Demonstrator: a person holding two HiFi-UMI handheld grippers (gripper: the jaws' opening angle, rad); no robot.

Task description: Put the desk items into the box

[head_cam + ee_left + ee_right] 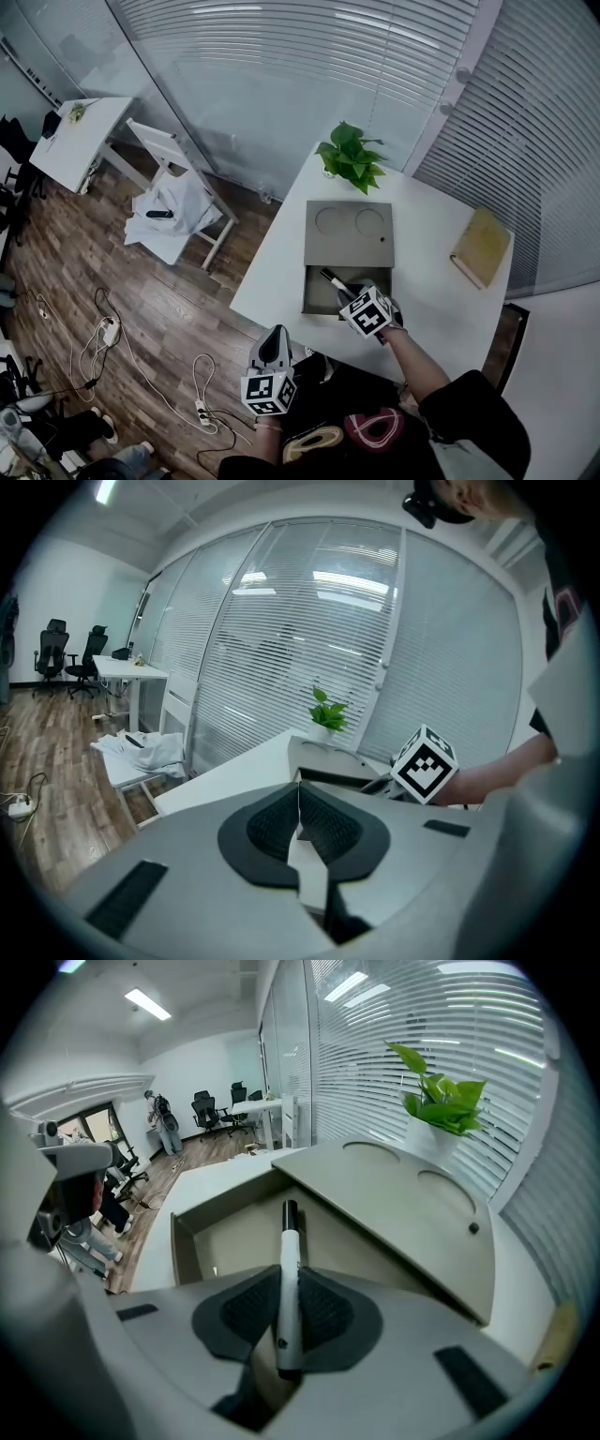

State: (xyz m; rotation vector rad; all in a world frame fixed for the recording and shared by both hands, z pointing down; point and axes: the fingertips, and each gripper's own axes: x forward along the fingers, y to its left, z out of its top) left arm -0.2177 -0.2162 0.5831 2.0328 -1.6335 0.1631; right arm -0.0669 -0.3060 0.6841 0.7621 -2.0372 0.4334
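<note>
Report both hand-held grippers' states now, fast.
Left hand-held gripper: shut, nothing between its jaws.
Right hand-held gripper: shut on a marker pen, above the open box.

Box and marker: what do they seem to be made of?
The box looks like matte grey-beige board or thin wood: a flat, dull surface without glare, clean-cut edges, and two shallow round recesses in the lid. Which of the two, I cannot tell. The marker is probably smooth plastic: a white barrel with a faint sheen and a black end.
</note>
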